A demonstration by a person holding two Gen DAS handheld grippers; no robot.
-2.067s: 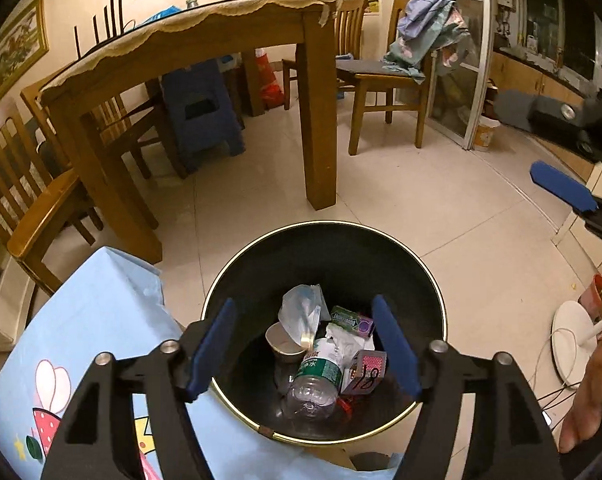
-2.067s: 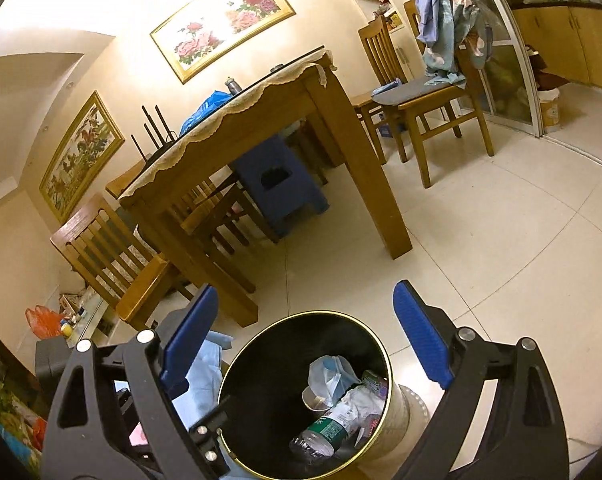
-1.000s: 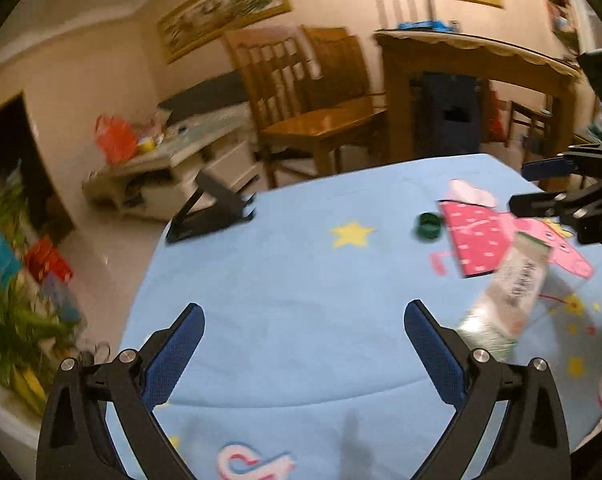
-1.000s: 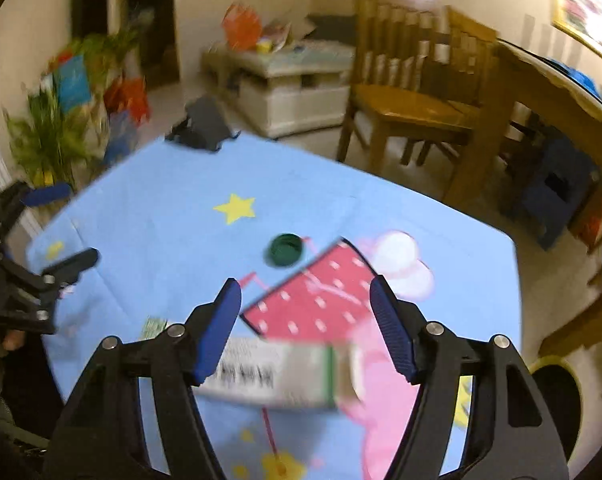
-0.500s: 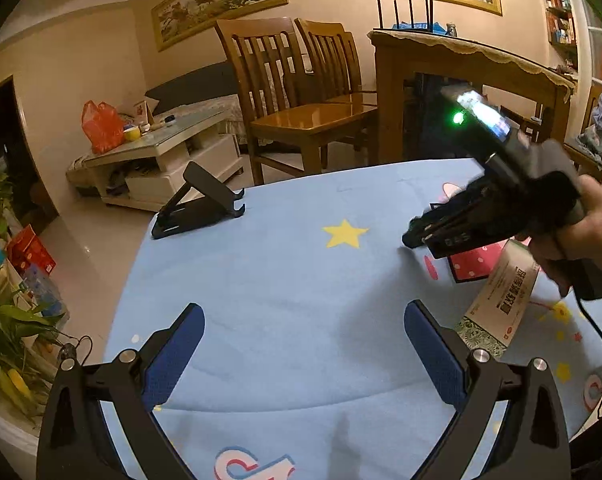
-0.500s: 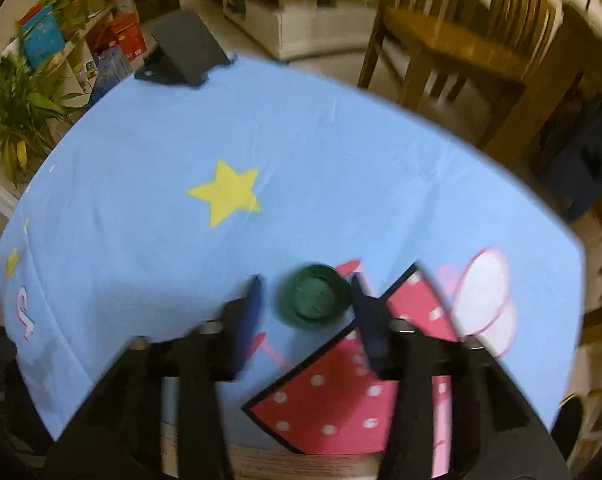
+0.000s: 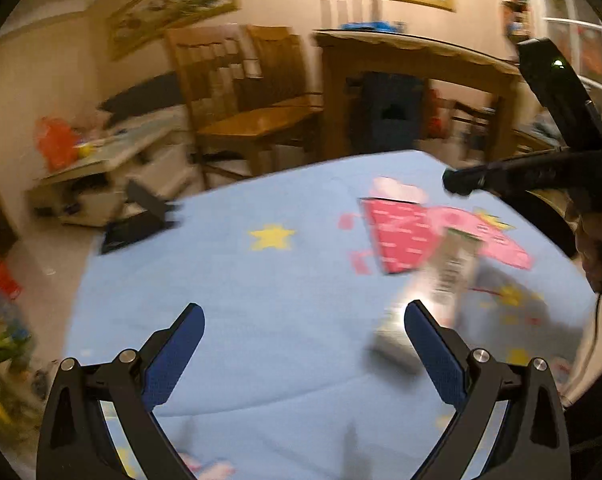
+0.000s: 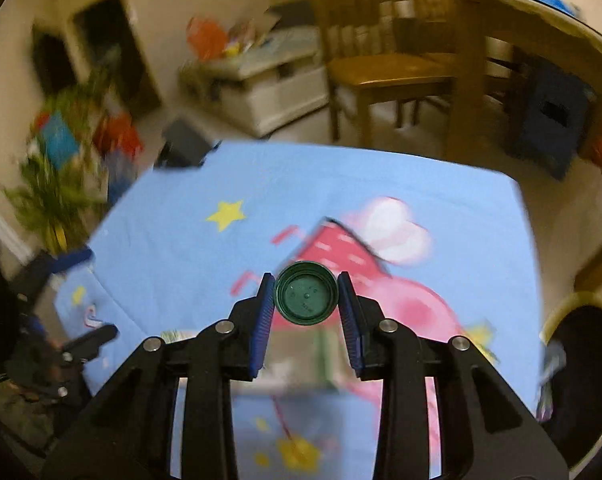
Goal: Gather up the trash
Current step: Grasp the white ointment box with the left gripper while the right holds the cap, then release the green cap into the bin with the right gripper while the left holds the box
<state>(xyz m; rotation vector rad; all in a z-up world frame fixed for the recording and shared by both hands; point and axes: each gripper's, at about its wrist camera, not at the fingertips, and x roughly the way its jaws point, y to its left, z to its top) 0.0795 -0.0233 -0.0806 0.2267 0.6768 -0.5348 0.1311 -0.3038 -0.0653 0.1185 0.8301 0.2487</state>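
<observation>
The table, covered by a light-blue cartoon tablecloth (image 7: 261, 300), fills both views; a yellow star (image 8: 226, 214) and a red dotted house print (image 7: 397, 236) are legible on it despite motion blur. Off the cloth's right edge in the right wrist view, the dark bin with a gold rim (image 8: 581, 344) stands on the floor; two seconds earlier both cameras looked straight down into it, and now both face the table.

A black phone stand (image 7: 141, 220) sits at the far left corner of the table, position unchanged from half a second ago.

A flattened carton (image 7: 441, 288) lies on the cloth just beyond the left gripper's right finger, blurred; it occupies the same area beside the red print as before.

The left gripper (image 7: 301, 356) hovers above bare cloth with jaws spread wide and nothing between them, as in the earlier frames.

The right gripper (image 8: 305, 312) is closing. Half a second ago its fingers straddled the green bottle cap (image 8: 305, 298) lying flat on the cloth; now the blue pads touch both sides of the cap, open side facing the camera. Whether the cap is clear of the cloth cannot be told. In the left wrist view this gripper's black body (image 7: 541, 172) shows at the right edge, with part of the person's hand (image 7: 597, 256) behind it.
</observation>
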